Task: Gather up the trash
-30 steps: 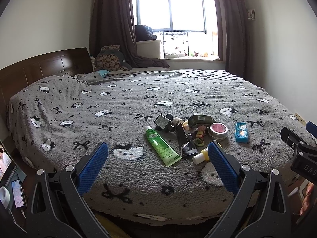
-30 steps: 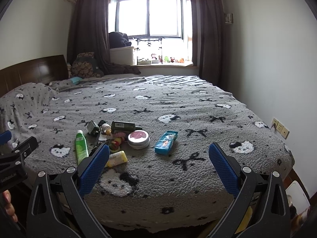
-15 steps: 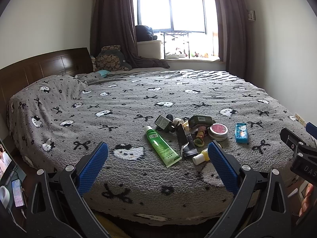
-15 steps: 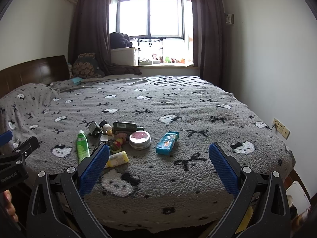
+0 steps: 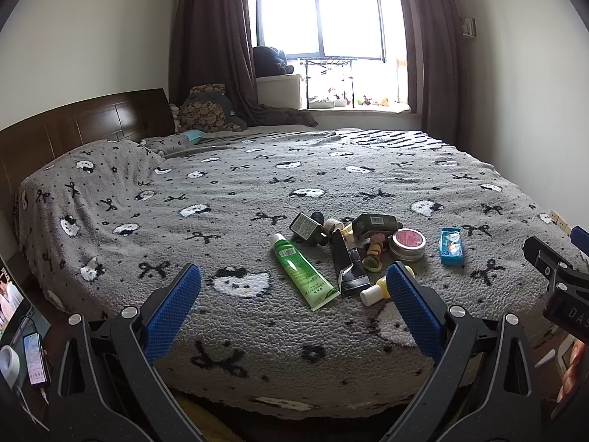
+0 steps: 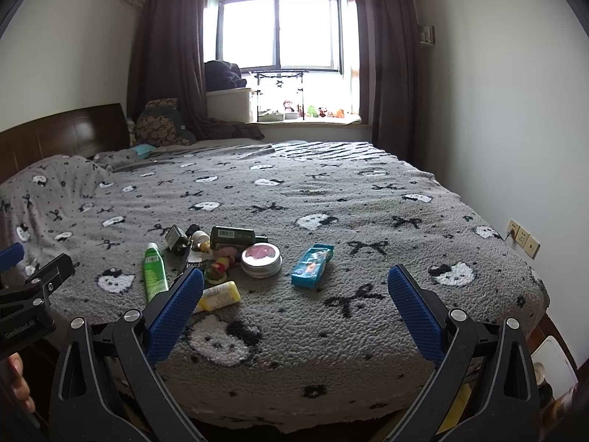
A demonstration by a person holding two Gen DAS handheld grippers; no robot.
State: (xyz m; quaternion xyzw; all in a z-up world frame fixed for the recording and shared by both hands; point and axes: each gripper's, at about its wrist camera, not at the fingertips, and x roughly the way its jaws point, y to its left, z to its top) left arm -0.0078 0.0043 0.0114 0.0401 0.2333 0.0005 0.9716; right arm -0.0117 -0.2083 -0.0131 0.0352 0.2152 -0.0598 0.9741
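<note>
A heap of trash is seen on the near part of a bed (image 5: pixel 228 191) covered with a grey blanket patterned with cat faces and bows. In the heap, a green tube (image 5: pixel 302 272) lies at the left, its cap pointing away; just beside it on the right a black tube (image 5: pixel 348 262) is laid, and a small yellow bottle (image 5: pixel 376 288) rests at the near end, partly hidden in the left view by a blue pad. Behind these a dark green bottle (image 5: pixel 375 224) lies on its side, with a small dark box (image 5: pixel 304 226) to its left. A round tin (image 5: pixel 408 244) with a pink lid is set on the right of the heap, and a blue packet (image 5: pixel 451 246) lies a little apart, farther right. The left gripper (image 5: pixel 292 304) is held low before the bed's edge, its jaws spread wide and nothing between them; the heap is framed just beyond its right pad. The right gripper (image 6: pixel 294 307) is likewise held with jaws wide and unloaded, the yellow bottle (image 6: pixel 221 295) lying just beside its left pad and the packet (image 6: pixel 312 265) beyond. A window (image 6: pixel 279 33) with dark curtains is seen behind the bed.
</note>
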